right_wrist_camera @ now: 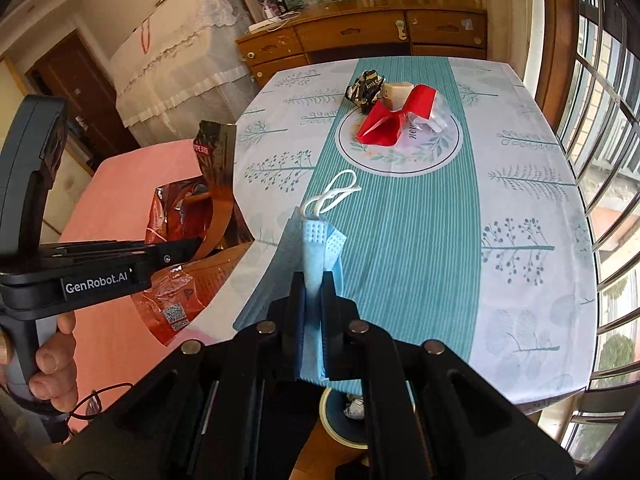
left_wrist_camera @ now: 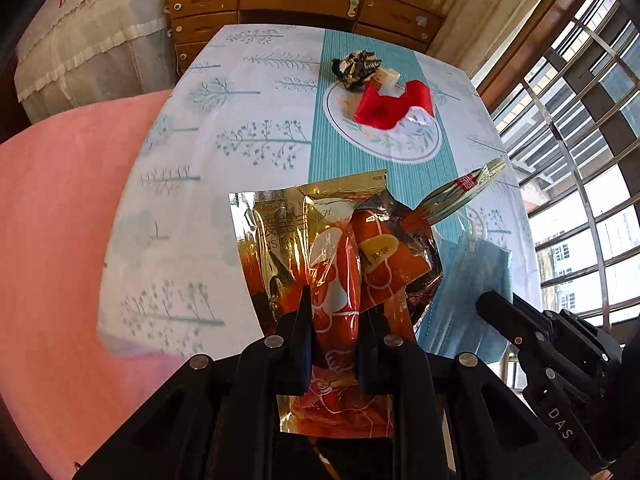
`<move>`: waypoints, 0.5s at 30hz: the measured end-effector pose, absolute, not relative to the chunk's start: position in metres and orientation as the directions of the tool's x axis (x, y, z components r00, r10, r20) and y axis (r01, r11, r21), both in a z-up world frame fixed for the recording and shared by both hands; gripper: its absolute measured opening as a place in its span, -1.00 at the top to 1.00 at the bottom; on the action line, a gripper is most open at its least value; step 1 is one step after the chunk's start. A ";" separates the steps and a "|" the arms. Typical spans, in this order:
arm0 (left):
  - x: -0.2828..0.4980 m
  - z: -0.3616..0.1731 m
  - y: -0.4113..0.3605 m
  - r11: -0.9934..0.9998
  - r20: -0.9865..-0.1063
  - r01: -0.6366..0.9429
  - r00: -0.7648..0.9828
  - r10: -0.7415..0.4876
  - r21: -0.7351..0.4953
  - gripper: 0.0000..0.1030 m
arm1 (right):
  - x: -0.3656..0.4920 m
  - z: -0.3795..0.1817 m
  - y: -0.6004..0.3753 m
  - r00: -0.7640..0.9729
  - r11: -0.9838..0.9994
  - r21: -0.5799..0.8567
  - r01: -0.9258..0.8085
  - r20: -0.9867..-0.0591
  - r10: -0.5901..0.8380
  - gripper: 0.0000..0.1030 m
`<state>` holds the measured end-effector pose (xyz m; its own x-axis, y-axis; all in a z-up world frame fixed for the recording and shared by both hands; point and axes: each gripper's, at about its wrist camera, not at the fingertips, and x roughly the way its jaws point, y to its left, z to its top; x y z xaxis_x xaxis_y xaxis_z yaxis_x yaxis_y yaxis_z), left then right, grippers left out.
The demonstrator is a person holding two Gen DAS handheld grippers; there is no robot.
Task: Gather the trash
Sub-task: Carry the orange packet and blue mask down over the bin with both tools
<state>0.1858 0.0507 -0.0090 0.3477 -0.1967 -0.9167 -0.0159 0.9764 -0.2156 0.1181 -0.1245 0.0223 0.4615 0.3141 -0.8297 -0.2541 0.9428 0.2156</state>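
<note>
My left gripper [left_wrist_camera: 335, 308] is shut on a bunch of orange and gold foil wrappers [left_wrist_camera: 340, 248], held above the near edge of the table. My right gripper [right_wrist_camera: 313, 280] is shut on a folded blue face mask [right_wrist_camera: 320, 240] with white ear loops, also lifted over the table's near edge. In the right wrist view the left gripper [right_wrist_camera: 188, 250] shows at the left with the foil wrappers [right_wrist_camera: 188, 216] in it, a hand on its handle. More trash lies on the far part of the table: a red wrapper [left_wrist_camera: 390, 106] [right_wrist_camera: 390, 122], a crumpled dark wrapper [left_wrist_camera: 356, 68] [right_wrist_camera: 366, 88] and a small beige piece [right_wrist_camera: 396, 94].
The table [right_wrist_camera: 520, 200] has a white tree-print cloth with a teal runner. A wooden dresser [right_wrist_camera: 360, 36] stands behind it. A pink surface [left_wrist_camera: 60, 220] lies left of the table, barred windows [left_wrist_camera: 580, 120] to the right. A round bin [right_wrist_camera: 344, 416] with some trash shows below my right gripper.
</note>
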 end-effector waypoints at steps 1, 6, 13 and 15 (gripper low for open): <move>0.170 -0.012 0.042 0.976 -0.918 -0.021 0.345 -0.195 -0.216 0.70 | 0.106 0.023 -0.130 0.459 0.940 0.211 -0.269 -0.830 0.318 0.91; 0.099 -0.027 0.006 0.979 -0.939 -0.020 0.287 -0.187 -0.201 0.70 | 0.046 0.020 -0.156 0.403 0.933 0.218 -0.288 -0.856 0.324 0.91; 0.034 -0.043 -0.017 0.984 -0.952 0.041 0.249 -0.177 -0.173 0.70 | -0.003 -0.005 -0.169 0.332 0.940 0.225 -0.257 -0.893 0.305 0.91; 0.022 -0.055 -0.019 0.983 -0.954 0.049 0.236 -0.185 -0.178 0.70 | -0.009 -0.016 -0.168 0.317 0.946 0.214 -0.242 -0.904 0.286 0.91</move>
<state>0.0222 -0.0191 -0.0549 0.2360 -0.1850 -0.9540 0.0488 0.9827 -0.1785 -0.0094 -0.1682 -0.0164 0.3168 0.2860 -0.9043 -0.2419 0.9463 0.2145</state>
